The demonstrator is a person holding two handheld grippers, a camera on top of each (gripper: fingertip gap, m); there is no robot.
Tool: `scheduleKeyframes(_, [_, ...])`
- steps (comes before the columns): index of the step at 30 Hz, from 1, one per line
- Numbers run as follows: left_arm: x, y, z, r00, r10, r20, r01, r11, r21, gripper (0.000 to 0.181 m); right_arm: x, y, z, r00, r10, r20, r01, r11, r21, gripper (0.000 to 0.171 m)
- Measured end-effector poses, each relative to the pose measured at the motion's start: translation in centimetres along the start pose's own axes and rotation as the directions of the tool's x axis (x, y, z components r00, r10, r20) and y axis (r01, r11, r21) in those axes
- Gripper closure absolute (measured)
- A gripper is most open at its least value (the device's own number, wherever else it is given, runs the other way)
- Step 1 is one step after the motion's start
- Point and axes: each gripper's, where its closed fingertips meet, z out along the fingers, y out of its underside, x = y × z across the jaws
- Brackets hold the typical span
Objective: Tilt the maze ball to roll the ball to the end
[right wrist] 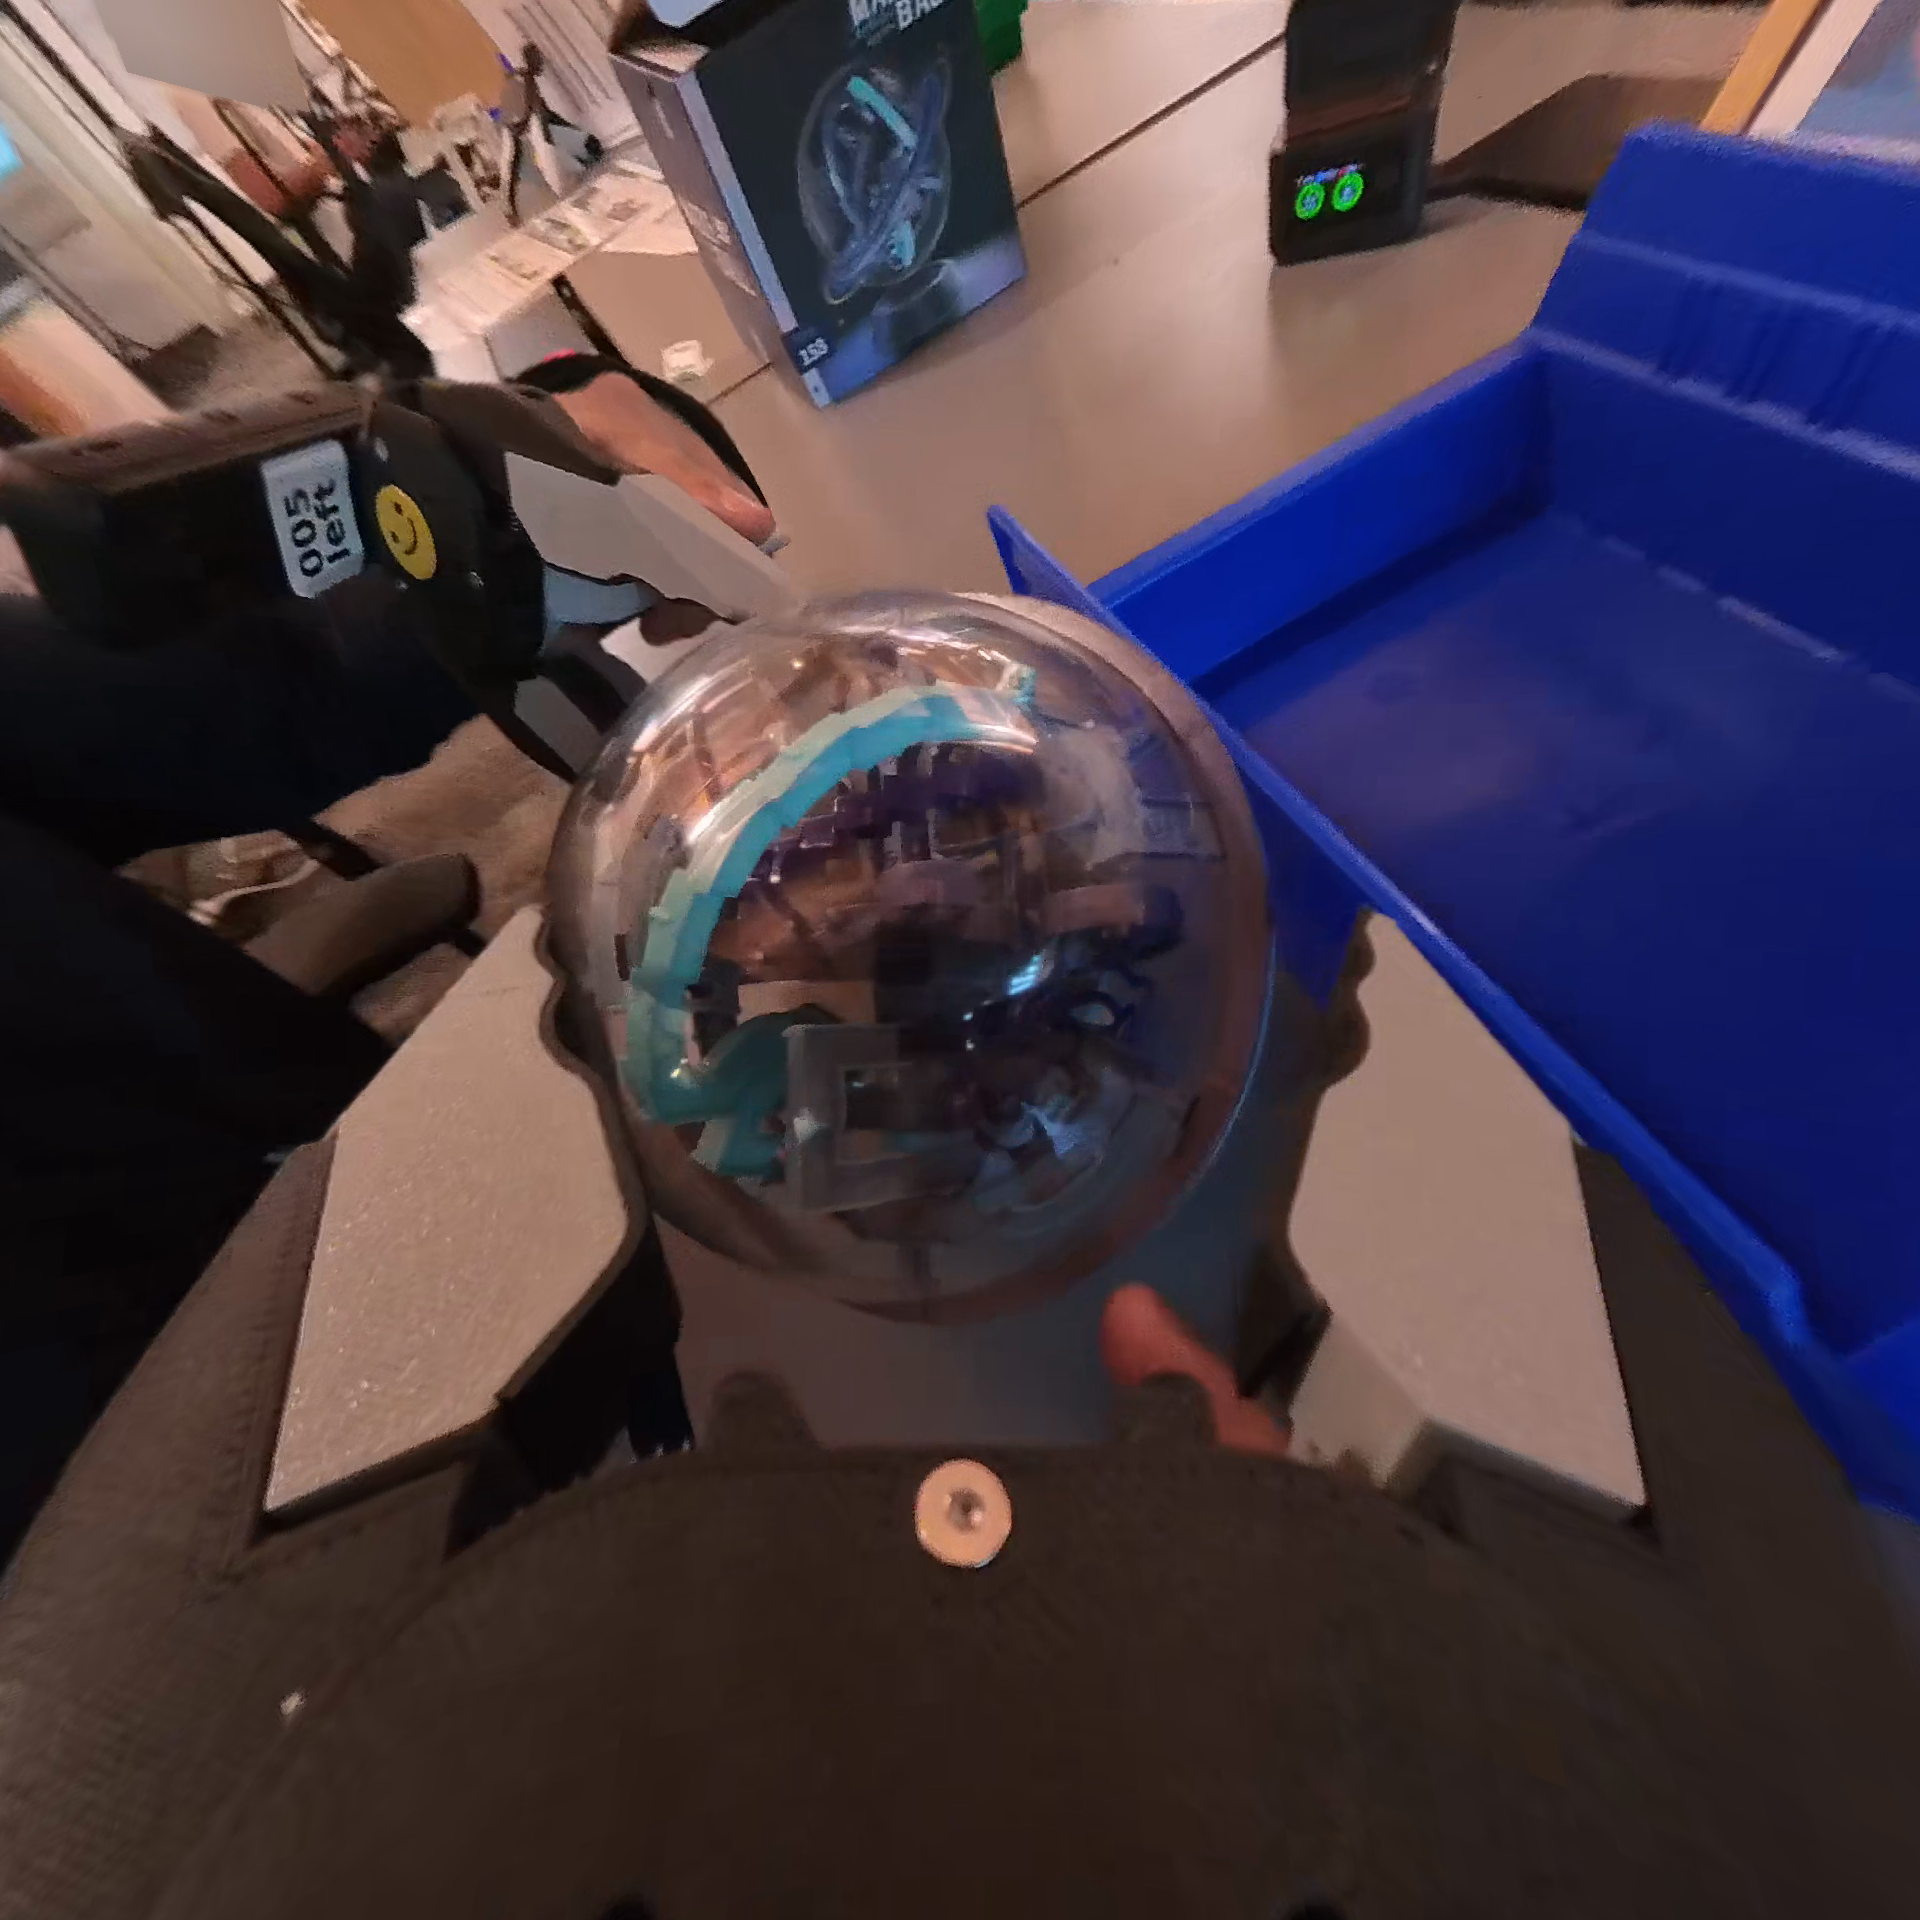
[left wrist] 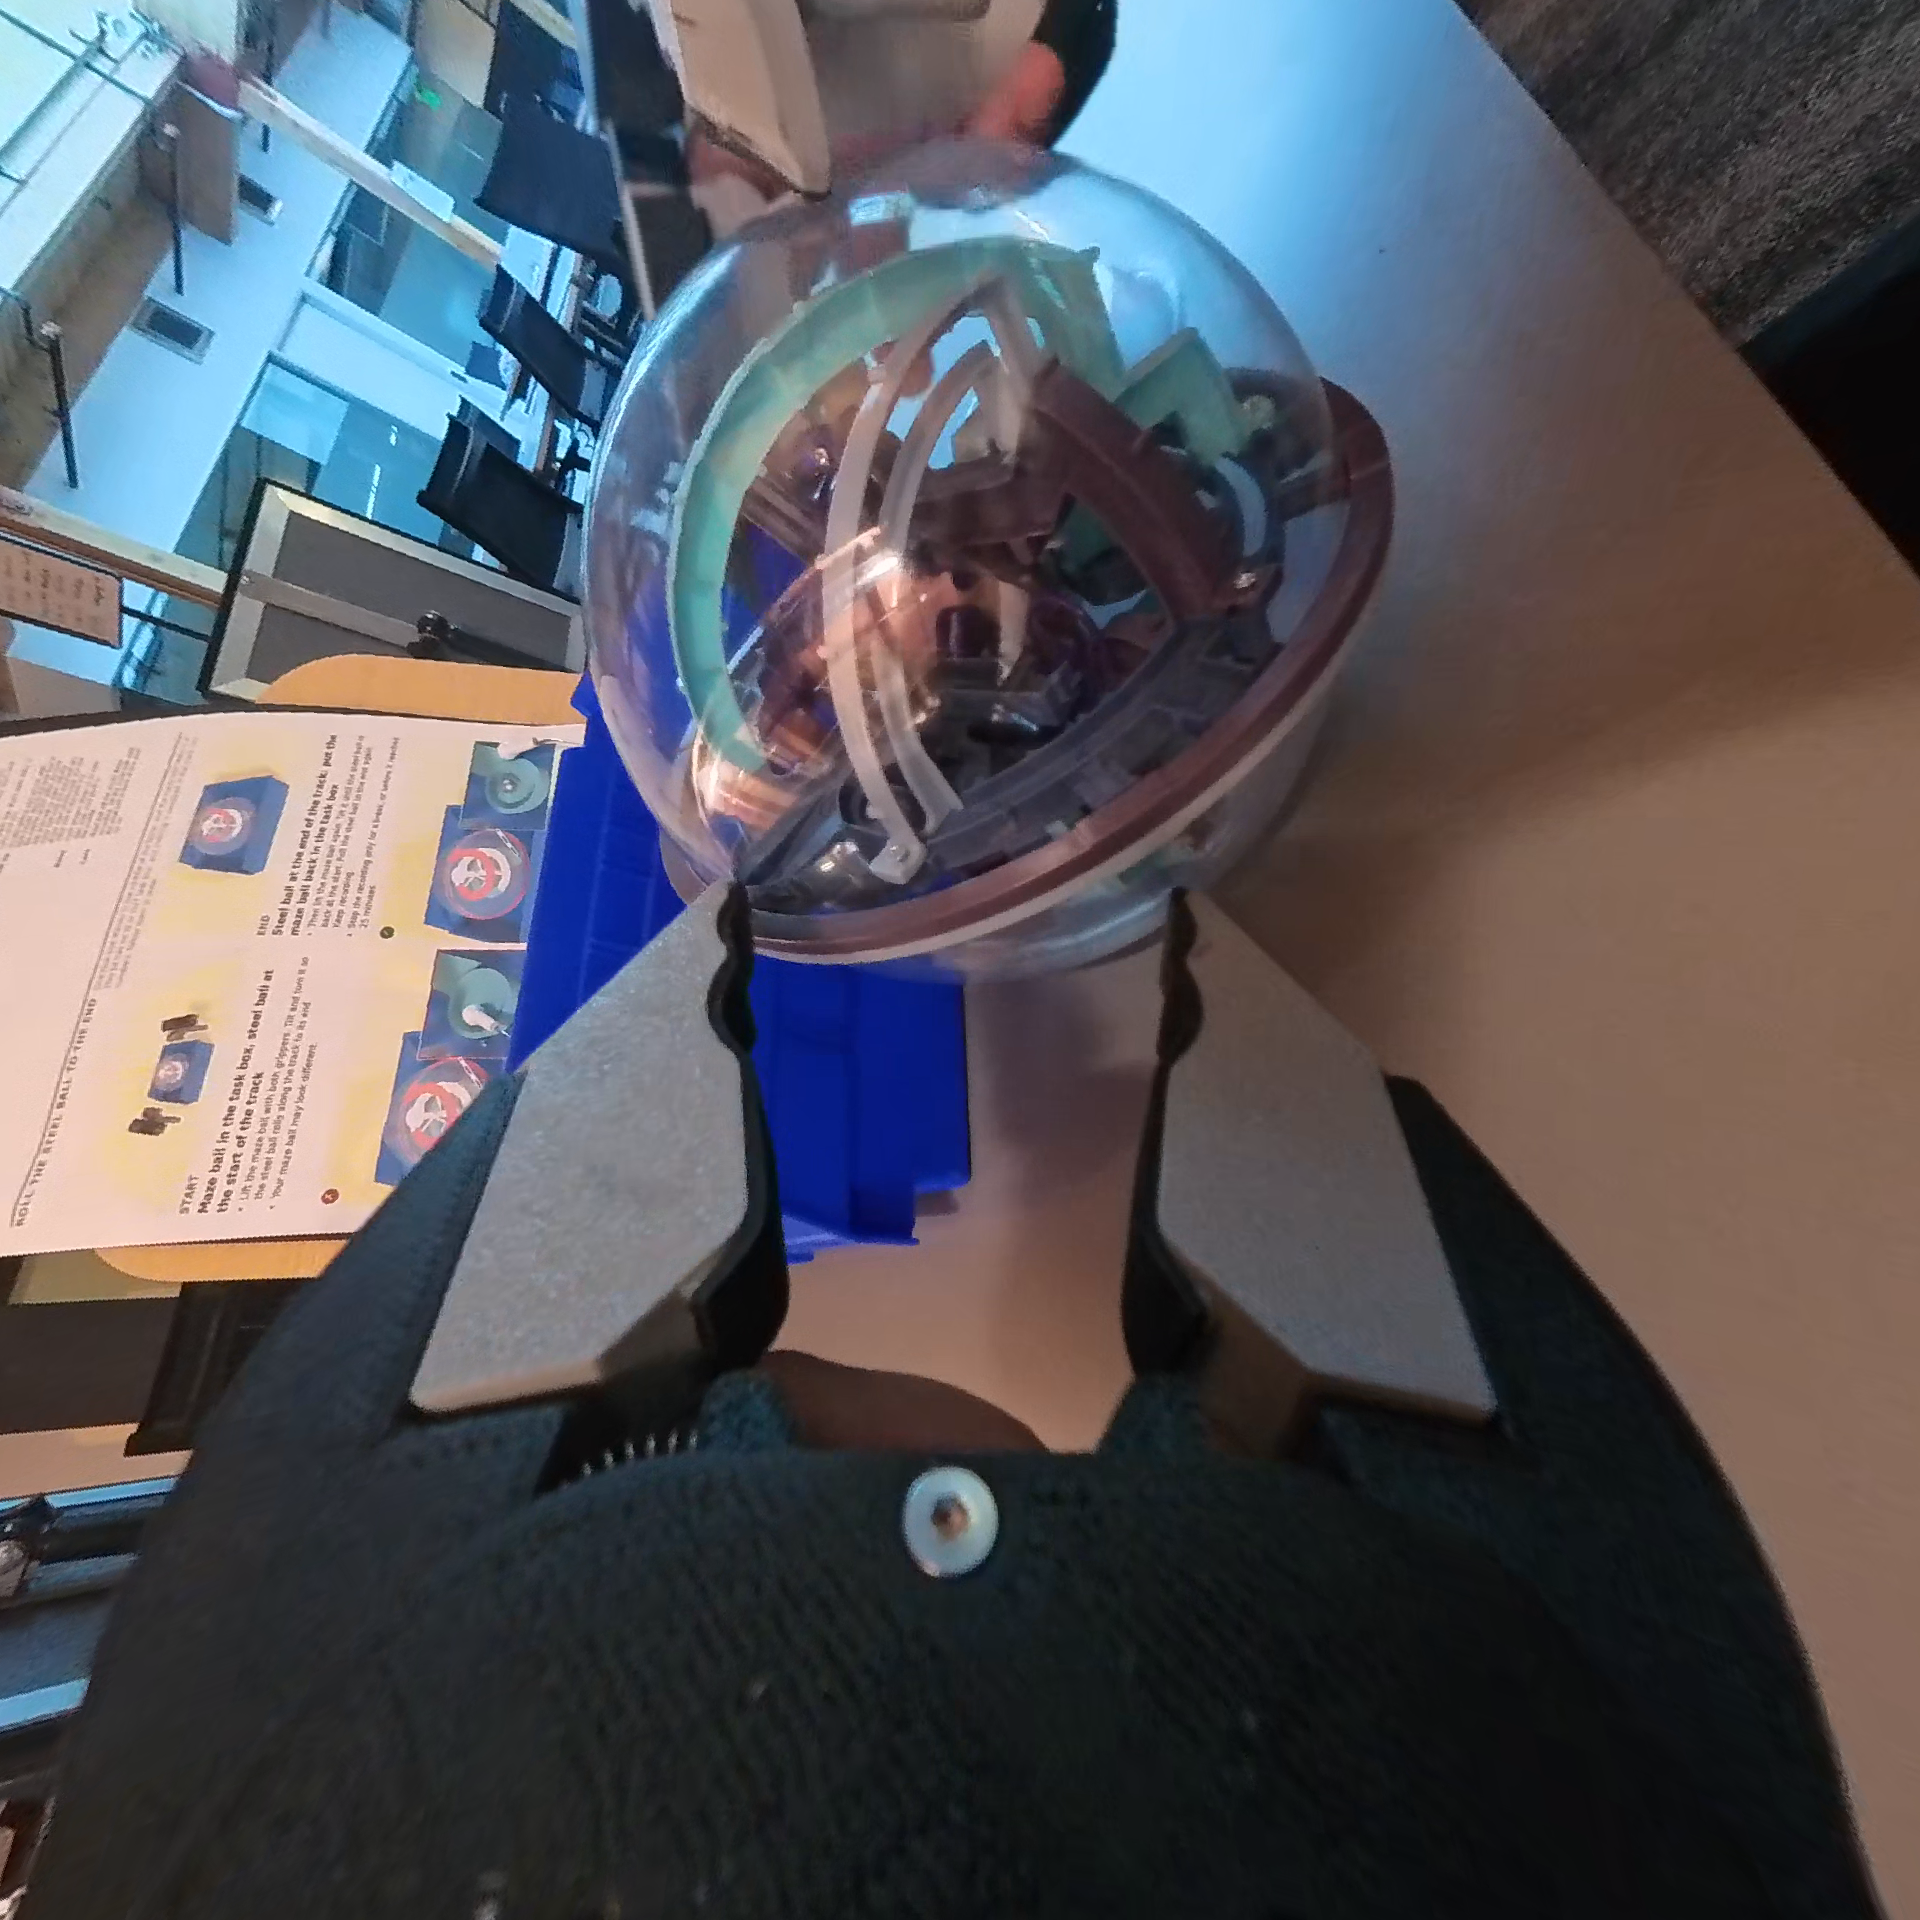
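The maze ball point(left wrist: 987, 561) is a clear sphere with teal, white and brown tracks inside and a brown ring around its middle. It is held in the air between both grippers. My left gripper point(left wrist: 956, 925) is shut on its near side, with the fingertips point(left wrist: 732, 914) against the shell. In the right wrist view the maze ball point(right wrist: 914, 956) sits between the fingers of my right gripper point(right wrist: 945, 977), which is shut on it. The left gripper point(right wrist: 717, 592) touches its upper left there. I cannot make out the small steel ball inside.
A blue bin point(right wrist: 1558, 727) stands empty right beside the ball, and also shows in the left wrist view point(left wrist: 727, 1060). A printed instruction sheet point(left wrist: 260, 987) lies beyond it. A product box point(right wrist: 852, 187) and a black device point(right wrist: 1340, 156) with a small screen stand farther back on the beige table point(right wrist: 1143, 395).
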Motion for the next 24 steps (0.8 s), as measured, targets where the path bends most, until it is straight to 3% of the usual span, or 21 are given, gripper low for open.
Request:
scheduleKeyframes(4, [0.0, 0.1, 0.1, 1.0, 0.002, -0.001, -0.002, 1.0, -0.009, 0.103, -0.4, -0.8, -0.7, 0.989, -0.099, -0.106, 0.101, 0.995, 0.016, 0.043])
scheduleKeyframes(11, [0.0, -0.5, 0.3, 1.0, 0.002, 0.0, -0.002, 1.0, 0.004, 0.107, -2.3, -1.0, -1.9, 0.959, -0.214, -0.185, 0.221, 0.975, 0.018, 0.086])
scheduleKeyframes(24, [-0.5, -2.6, 0.7, 0.998, -0.003, -0.056, 0.007, 0.998, 0.069, 0.104, -1.6, -0.8, -3.0, 0.986, -0.131, -0.105, 0.137, 0.989, 0.051, 0.088])
